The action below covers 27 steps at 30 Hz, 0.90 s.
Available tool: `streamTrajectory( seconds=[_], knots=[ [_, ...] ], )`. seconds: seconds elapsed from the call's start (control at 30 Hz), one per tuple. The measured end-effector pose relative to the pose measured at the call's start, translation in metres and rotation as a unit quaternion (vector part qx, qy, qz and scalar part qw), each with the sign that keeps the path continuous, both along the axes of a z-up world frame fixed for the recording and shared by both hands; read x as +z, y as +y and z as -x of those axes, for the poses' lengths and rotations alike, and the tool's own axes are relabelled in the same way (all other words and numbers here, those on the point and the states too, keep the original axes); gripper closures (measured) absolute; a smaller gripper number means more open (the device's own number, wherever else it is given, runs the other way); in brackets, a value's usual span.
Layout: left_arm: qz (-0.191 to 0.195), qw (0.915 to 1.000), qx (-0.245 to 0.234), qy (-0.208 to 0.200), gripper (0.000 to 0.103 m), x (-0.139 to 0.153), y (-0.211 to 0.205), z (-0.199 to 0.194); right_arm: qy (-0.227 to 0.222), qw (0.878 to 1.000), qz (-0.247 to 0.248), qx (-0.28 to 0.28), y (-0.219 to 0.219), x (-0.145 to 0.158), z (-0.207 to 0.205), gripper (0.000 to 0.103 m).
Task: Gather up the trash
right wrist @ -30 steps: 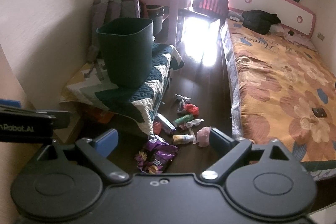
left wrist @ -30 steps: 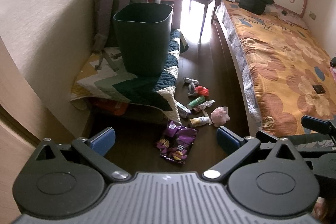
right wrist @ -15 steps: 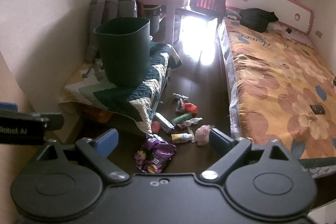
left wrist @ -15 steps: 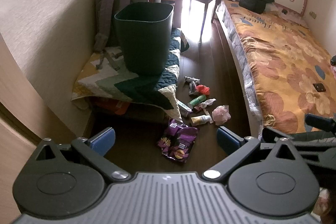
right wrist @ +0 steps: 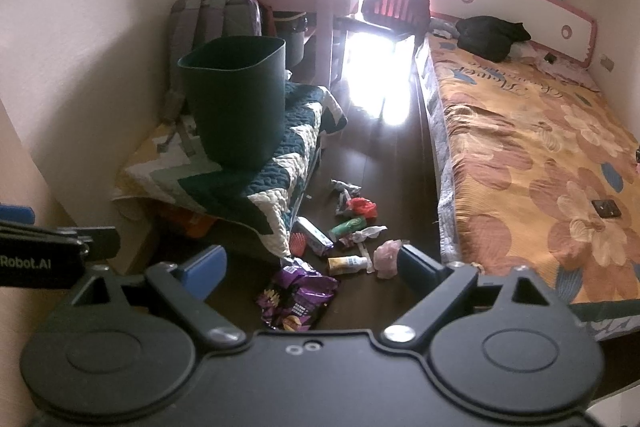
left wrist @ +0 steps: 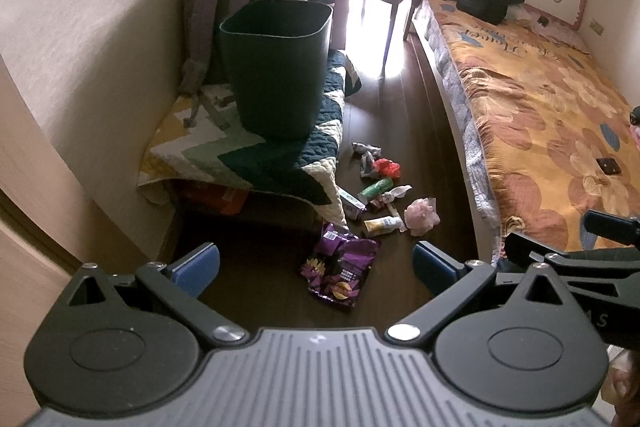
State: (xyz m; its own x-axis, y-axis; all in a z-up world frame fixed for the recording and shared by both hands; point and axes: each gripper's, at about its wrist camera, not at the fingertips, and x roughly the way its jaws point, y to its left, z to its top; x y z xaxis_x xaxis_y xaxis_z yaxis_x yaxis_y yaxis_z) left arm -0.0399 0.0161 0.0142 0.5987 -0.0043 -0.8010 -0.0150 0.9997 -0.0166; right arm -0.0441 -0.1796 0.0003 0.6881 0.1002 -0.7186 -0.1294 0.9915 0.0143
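Trash [left wrist: 376, 195] strewn on floor, ahead of both tools, left tool [left wrist: 316, 265] and right tool [right wrist: 310, 265] spread, holding nothing

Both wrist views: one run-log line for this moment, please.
left gripper: open, empty | right gripper: open, empty | trash pile: on floor | bin: upright on quilt

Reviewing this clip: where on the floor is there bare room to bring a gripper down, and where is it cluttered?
Bare floor lies left of the purple snack bag, below the quilt's hanging edge. Another open strip runs between the quilt and the bed, beyond the litter. It is crowded from the red wrapper down to the pink wad.
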Motion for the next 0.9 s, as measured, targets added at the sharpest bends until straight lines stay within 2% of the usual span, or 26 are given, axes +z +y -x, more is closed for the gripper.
streamTrajectory(
  seconds=[0.6, 0.9],
  knots=[
    [0.002, 1.0000, 0.002, -0.001, 0.000, -0.004, -0.002, -0.011, 0.002, 1.000, 0.000, -0.001, 0.001, -0.005, 0.000, 0.011],
    [0.002, 1.0000, -0.005, 0.005, 0.000, -0.015, 0.002, -0.036, 0.013, 1.000, 0.001, -0.002, 0.007, -0.015, -0.026, 0.011]
  ],
)
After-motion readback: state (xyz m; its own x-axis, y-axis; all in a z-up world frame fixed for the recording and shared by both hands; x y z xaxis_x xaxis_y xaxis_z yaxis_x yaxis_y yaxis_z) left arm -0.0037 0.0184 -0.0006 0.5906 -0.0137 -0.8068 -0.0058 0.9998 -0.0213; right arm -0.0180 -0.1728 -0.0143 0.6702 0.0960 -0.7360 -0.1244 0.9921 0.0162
